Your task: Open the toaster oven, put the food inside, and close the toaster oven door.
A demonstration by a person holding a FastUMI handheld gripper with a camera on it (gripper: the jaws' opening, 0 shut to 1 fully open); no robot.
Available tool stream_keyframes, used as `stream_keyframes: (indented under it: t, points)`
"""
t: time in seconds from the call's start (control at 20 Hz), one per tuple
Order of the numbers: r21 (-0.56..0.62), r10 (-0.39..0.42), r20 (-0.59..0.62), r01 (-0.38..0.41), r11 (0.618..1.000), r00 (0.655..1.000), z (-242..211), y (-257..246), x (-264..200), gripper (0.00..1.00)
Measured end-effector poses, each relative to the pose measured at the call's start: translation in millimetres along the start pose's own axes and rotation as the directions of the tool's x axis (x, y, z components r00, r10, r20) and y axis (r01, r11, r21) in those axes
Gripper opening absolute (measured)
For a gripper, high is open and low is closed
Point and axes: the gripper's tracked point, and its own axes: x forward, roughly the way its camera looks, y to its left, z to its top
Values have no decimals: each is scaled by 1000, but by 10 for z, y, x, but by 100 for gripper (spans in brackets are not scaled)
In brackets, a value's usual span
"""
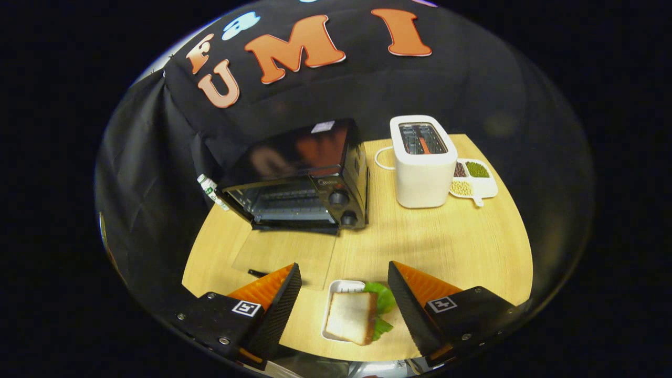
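One wooden table point(446, 247) carries the toaster oven point(299, 181) with its door down, and the gripper point(344, 299) is wide open, empty, above the toast point(350, 317) on a tray point(341, 286).

Tongs point(344, 273) spread wide over a tray point(341, 286) of toast point(350, 317) and lettuce point(382, 297) on the surface point(446, 241). Beyond, an oven point(299, 178) with its glass door point(286, 252) folded down; beside it, a toaster point(423, 160).
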Motion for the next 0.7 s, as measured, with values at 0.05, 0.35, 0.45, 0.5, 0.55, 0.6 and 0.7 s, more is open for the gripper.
stream_keyframes:
  t: [0.05, 0.35, 0.45, 0.5, 0.55, 0.6, 0.7]
  points:
    - [-6, -2, -44, 2, 1000, 999, -117, -100, -5, 99]
    - [36, 74, -252, -67, 997, 965, -649, -366, 137, 99]
    - [86, 126, -304, -104, 991, 944, -795, -338, 202, 99]
    - [115, 154, -320, -123, 986, 935, -862, -317, 228, 98]
    - [138, 168, -333, -128, 982, 928, -906, -310, 281, 96]
    - [153, 177, -347, -131, 979, 921, -953, -305, 347, 94]
    - [178, 192, -368, -134, 975, 910, -1064, -296, 431, 82]
